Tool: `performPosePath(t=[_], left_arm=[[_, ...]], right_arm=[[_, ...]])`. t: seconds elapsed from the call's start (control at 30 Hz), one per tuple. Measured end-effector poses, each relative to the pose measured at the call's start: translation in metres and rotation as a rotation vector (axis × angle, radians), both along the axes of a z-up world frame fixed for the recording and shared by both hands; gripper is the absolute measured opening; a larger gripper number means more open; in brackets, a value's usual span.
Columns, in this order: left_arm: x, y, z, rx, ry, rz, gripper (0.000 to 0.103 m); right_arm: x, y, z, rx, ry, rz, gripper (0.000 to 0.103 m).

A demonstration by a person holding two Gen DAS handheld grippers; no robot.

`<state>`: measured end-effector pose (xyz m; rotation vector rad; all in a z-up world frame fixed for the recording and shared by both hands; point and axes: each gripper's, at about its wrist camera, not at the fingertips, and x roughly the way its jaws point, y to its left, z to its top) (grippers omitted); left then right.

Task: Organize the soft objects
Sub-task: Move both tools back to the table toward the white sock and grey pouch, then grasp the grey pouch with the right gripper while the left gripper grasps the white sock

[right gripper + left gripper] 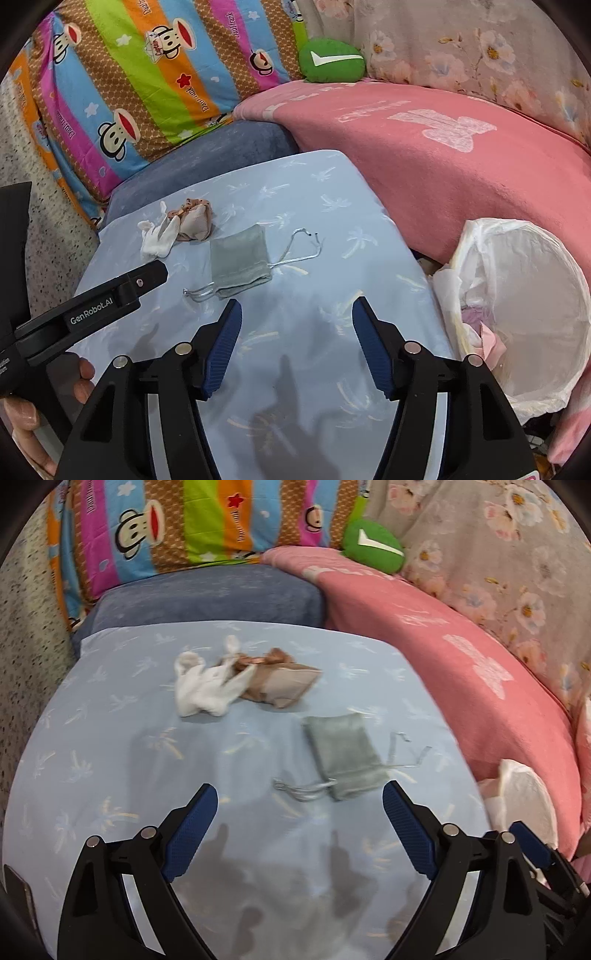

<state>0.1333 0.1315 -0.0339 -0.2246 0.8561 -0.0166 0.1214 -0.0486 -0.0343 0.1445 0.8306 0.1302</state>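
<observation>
Both claws hang empty over the pale blue palm-print pillow [110, 738], left gripper [300, 803] spread wide, right gripper [297, 317] parted somewhat less, nothing between either pair of blue pads.

Three soft items lie loose on the pillow: a small grey-green velvet drawstring pouch [343, 755] nearest the grippers, its silver cords trailing to left and right, and farther off to the left a crumpled white sock [201, 685] touching a bundled tan and beige sock [280, 683]. None is gathered or held, so the sorting appears barely begun; every piece is left to pick up. Near right, beside the pink fleece blanket [424, 166], stands a white plastic-lined bin [535, 295], possibly where they belong. Behind sit a striped monkey-print cushion [147, 85] and a green plush cushion bearing a white tick [332, 61].
</observation>
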Motion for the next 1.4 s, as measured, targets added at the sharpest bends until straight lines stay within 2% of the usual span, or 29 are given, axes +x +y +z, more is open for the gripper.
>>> performPosePath(t=[0.23,0.37,0.57,0.77,0.97,1.03,1.1,1.17,1.27,1.4], left_arm=[[0.022,0.051,-0.013,-0.029,0.030,0.088,0.087],[0.041,0.072,-0.019,-0.045,0.047,0.115,0.087],[0.066,0.092,-0.027,-0.107,0.066,0.133,0.087],[0.085,0.093,-0.036,-0.127,0.072,0.129,0.084],[0.091,0.087,-0.046,-0.144,0.088,0.085,0.058],[0.091,0.086,-0.049,-0.149,0.094,0.074,0.041],[0.090,0.089,-0.051,-0.169,0.104,0.070,0.031],[0.089,0.090,-0.053,-0.192,0.110,0.067,0.022],[0.084,0.088,-0.050,-0.186,0.105,0.064,0.013],[0.074,0.085,-0.043,-0.192,0.087,0.056,0.011]], right_arm=[[0.034,0.043,-0.012,-0.041,0.026,0.063,0.068],[0.058,0.057,-0.016,-0.040,0.038,0.058,0.069],[0.094,0.074,-0.029,-0.034,0.065,0.050,0.072],[0.119,0.084,-0.050,-0.061,0.106,0.059,0.073],[0.125,0.090,-0.070,-0.048,0.149,0.064,0.074],[0.124,0.093,-0.073,-0.073,0.141,0.065,0.074],[0.124,0.093,-0.074,-0.079,0.141,0.059,0.074],[0.124,0.091,-0.077,-0.087,0.149,0.049,0.070],[0.118,0.089,-0.079,-0.139,0.134,0.044,0.055],[0.111,0.079,-0.077,-0.113,0.138,0.038,0.023]])
